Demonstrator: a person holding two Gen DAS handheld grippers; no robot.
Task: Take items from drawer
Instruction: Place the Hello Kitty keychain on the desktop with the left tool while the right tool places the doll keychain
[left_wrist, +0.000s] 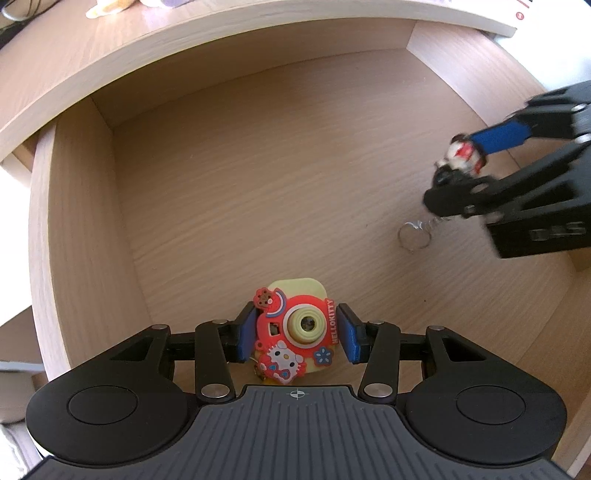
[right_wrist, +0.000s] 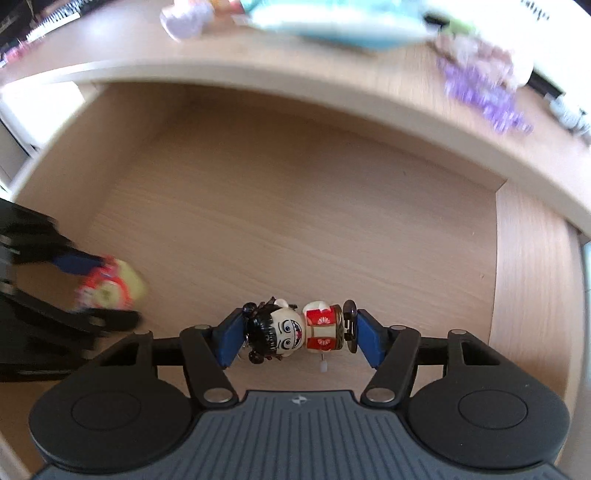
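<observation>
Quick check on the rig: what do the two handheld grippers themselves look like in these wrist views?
Both match: the left gripper and right gripper have black linkage arms with silver pivot pins, blue finger pads, two round black discs, and a grey ribbed plate bearing a small crosshair mark. No cables, hands or sleeves show.

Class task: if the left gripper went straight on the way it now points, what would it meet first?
Probably the drawer floor: the left gripper points steeply down, clamped on the toy camera, which would likely touch first.

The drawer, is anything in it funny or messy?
Nothing is broken or spilled. One small oddity: a key ring on a little chain trails below the doll, which the right tongs hold sideways. The left tongs hold a toy camera.
</observation>
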